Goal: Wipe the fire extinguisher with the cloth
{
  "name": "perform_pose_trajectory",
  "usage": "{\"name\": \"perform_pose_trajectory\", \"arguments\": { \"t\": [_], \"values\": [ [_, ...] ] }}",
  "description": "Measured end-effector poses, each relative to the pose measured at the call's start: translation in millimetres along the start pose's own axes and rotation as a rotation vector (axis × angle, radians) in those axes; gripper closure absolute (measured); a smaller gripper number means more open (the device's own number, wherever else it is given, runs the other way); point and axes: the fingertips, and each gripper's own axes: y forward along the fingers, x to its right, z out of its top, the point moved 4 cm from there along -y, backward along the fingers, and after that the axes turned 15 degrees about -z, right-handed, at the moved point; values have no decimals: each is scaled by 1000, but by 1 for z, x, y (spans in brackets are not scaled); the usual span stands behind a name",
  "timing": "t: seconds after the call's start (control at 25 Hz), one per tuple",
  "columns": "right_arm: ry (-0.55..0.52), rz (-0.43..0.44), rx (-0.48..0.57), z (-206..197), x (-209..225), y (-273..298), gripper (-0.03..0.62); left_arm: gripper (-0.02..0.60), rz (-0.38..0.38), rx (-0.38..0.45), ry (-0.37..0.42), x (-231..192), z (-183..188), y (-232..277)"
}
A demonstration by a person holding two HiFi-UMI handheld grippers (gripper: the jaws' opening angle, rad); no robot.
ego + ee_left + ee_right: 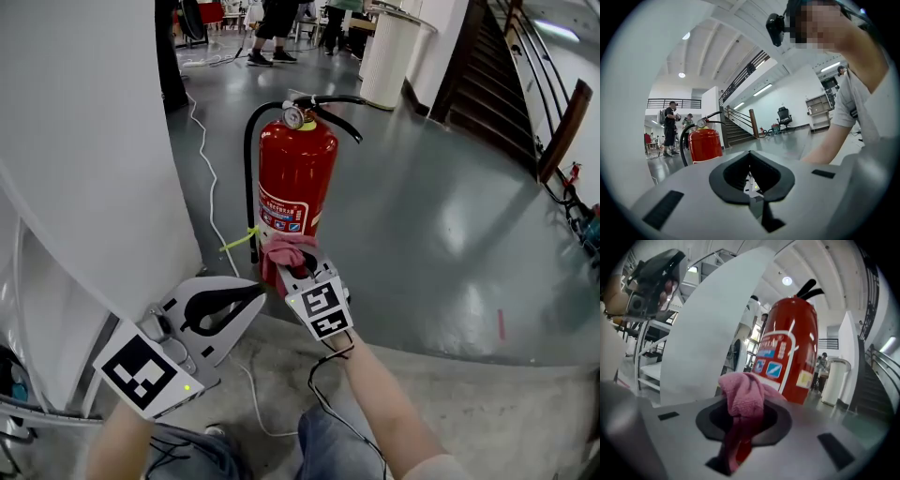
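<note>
A red fire extinguisher (295,178) with a black hose and handle stands upright on the grey floor; it also shows in the left gripper view (704,143) and fills the right gripper view (790,348). My right gripper (298,264) is shut on a pink cloth (286,251), bunched between its jaws (743,397) and held at the extinguisher's lower front; I cannot tell if cloth and cylinder touch. My left gripper (258,292) hangs lower left of the extinguisher, apart from it, jaws shut with nothing in them (750,154).
A white curved panel (84,141) rises close on the left. A white cable (211,187) runs along the floor beside the extinguisher. Farther back are a white round bin (389,56), a staircase (497,84) and standing people (277,23). A rough concrete strip (469,403) lies near me.
</note>
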Motion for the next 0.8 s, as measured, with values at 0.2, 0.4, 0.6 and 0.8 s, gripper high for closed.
{"name": "perform_pose_trajectory", "arguments": {
  "t": [0.2, 0.4, 0.6, 0.8],
  "values": [
    [-3, 16, -66, -16, -7, 2, 516, 574, 8, 0, -4, -3, -5, -6],
    [42, -48, 83, 44, 14, -5, 516, 574, 1, 9, -14, -21, -7, -7],
    [119, -94, 190, 124, 46, -13, 516, 574, -51, -9, -102, -47, 11, -2],
    [152, -117, 190, 174, 69, -21, 516, 574, -86, -18, -140, -62, 51, 1]
  ]
}}
